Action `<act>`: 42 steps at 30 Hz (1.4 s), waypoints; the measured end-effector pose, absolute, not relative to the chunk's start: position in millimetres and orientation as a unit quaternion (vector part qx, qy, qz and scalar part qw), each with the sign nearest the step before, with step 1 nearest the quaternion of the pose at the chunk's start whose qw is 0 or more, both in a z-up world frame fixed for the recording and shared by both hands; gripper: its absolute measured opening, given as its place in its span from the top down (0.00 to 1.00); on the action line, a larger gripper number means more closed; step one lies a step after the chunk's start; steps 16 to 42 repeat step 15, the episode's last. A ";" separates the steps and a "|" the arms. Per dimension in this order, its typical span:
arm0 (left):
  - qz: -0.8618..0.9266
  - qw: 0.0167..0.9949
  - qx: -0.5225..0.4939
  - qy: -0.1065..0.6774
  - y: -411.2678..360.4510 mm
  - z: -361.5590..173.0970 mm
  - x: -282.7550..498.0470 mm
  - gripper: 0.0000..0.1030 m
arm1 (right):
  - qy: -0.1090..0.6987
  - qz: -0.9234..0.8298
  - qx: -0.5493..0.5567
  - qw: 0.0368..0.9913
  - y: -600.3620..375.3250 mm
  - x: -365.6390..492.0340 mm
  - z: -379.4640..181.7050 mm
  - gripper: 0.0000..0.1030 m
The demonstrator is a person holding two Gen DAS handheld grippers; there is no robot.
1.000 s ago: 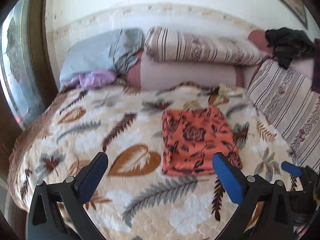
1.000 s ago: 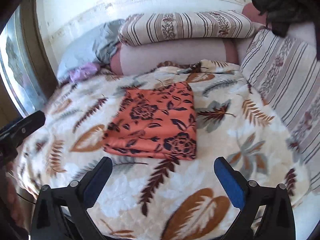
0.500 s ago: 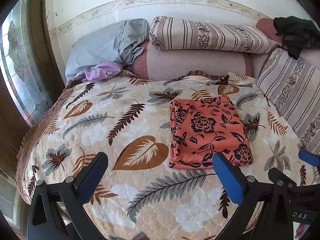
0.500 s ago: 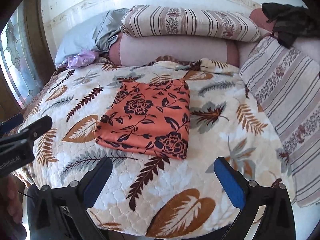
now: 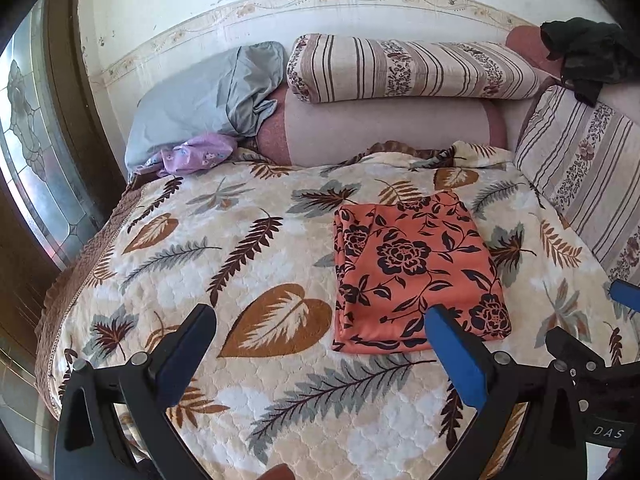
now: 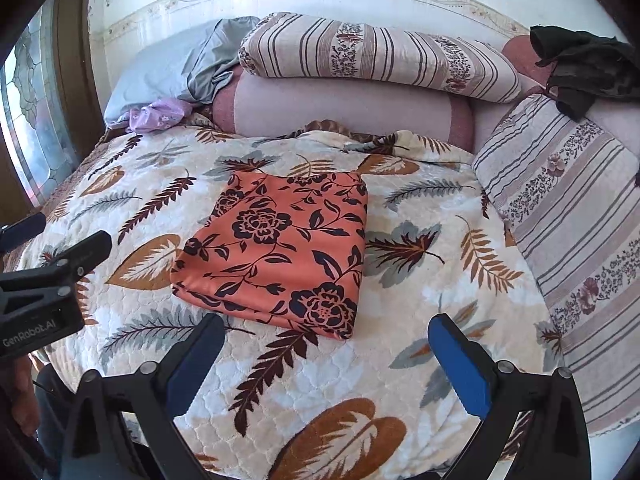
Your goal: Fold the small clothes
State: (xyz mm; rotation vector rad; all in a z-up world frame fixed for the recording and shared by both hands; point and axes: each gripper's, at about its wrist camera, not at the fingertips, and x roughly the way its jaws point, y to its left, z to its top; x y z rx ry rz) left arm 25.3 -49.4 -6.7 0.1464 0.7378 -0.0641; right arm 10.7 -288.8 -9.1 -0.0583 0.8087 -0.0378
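An orange garment with a dark flower print [image 5: 416, 268] [image 6: 280, 248] lies folded into a flat rectangle on the leaf-patterned bedspread [image 5: 240, 248] [image 6: 420, 272]. My left gripper [image 5: 320, 352] is open above the near part of the bed, short of the garment's near edge and to its left, with nothing between its blue pads. My right gripper [image 6: 326, 360] is open too, held just in front of the garment's near edge and holding nothing. The left gripper's body [image 6: 40, 280] shows at the left edge of the right wrist view.
Striped bolsters [image 5: 412, 68] and a pink cushion [image 5: 384, 128] line the head of the bed. A grey pillow [image 5: 200, 100] and a crumpled purple cloth [image 5: 196, 156] lie at the back left. A dark garment [image 6: 580, 68] hangs at the back right. A window [image 5: 36, 152] is on the left.
Both grippers have pulled back and risen from the bed, so the folded garment sits farther off and more of the bed shows. The garment has not moved.
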 end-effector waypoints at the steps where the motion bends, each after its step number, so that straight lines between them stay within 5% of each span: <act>1: -0.029 0.929 0.072 0.361 -50.4 -7.5 26.7 0.00 | 0.393 -0.019 -0.029 0.919 -289.1 11.7 -9.1 0.00; 42: -0.046 0.934 0.079 0.345 -61.2 -9.9 39.6 0.00 | 0.392 -0.013 -0.037 0.919 -288.8 35.2 -12.9 0.00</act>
